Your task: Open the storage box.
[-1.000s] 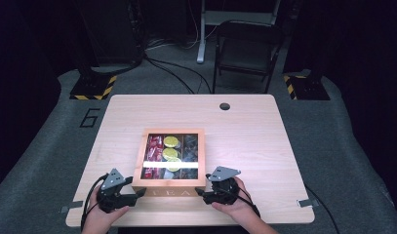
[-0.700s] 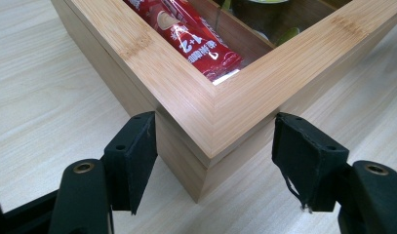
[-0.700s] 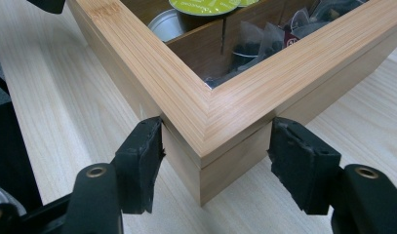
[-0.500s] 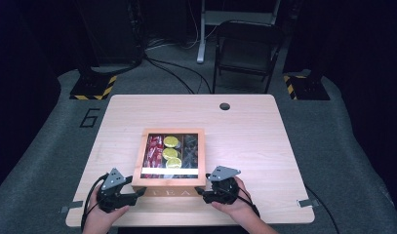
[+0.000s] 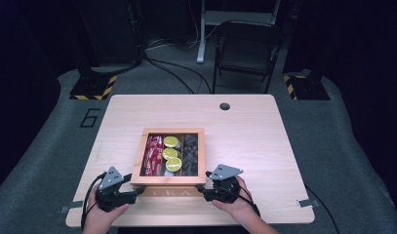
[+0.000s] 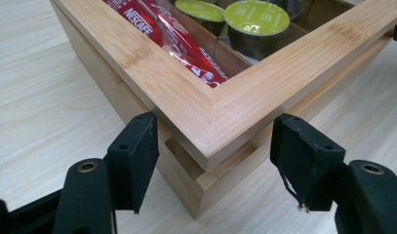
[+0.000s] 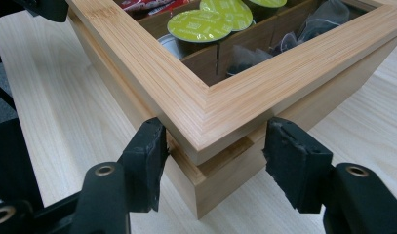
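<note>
A bamboo tea box [image 5: 169,130] with a glass-windowed lid sits at the near middle of the table. Through the lid I see red sachets [image 5: 152,156], green-topped capsules [image 5: 170,153] and dark tea bags [image 5: 190,153]. My left gripper [image 5: 137,191] straddles the lid's near left corner [image 6: 245,92], its pads against both lid edges. My right gripper [image 5: 202,189] straddles the near right corner [image 7: 176,92]; its jaws have just been closing and the pads now touch the lid. A thin gap shows between lid and base at both corners.
The light wooden table [image 5: 264,146] has a round cable hole [image 5: 225,106] near its far edge. A dark folding chair [image 5: 245,48] stands beyond the table. Cables trail from both grippers over the near edge.
</note>
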A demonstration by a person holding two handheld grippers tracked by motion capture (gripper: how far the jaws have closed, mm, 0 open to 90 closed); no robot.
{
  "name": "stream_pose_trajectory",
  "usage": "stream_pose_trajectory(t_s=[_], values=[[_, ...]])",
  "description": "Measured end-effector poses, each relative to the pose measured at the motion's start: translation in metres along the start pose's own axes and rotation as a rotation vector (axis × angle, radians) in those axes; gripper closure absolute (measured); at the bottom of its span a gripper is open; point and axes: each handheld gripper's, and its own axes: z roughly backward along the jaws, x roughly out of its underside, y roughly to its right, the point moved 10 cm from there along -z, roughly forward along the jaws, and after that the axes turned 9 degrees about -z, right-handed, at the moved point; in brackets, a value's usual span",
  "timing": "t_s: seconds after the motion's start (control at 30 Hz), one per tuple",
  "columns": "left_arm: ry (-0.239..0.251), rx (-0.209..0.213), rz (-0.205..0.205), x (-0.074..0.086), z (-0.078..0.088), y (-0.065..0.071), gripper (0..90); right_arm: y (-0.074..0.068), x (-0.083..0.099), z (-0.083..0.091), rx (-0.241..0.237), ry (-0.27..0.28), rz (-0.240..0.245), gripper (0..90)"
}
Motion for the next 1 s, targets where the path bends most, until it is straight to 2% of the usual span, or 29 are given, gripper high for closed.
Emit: stream_pose_trajectory(t_s=[0.23, 0.53, 0.93, 1.0], values=[[0.018, -0.022, 0.005, -0.004, 0.001, -0.001, 35.3, 0.000, -0.003, 0.002, 0.006, 0.014, -0.001, 41.9], [0.038, -0.023, 0.025, -0.009, 0.005, -0.002, 36.3, 0.001, -0.009, 0.005, 0.000, 0.034, 0.006, 43.0], [0.063, -0.050, 0.039, -0.015, 0.009, -0.004, 37.8, 0.003, -0.015, 0.009, 0.024, 0.061, 0.015, 43.4], [0.066, -0.048, 0.051, -0.017, 0.010, -0.004, 37.8, 0.003, -0.017, 0.010, 0.024, 0.067, 0.006, 43.6]])
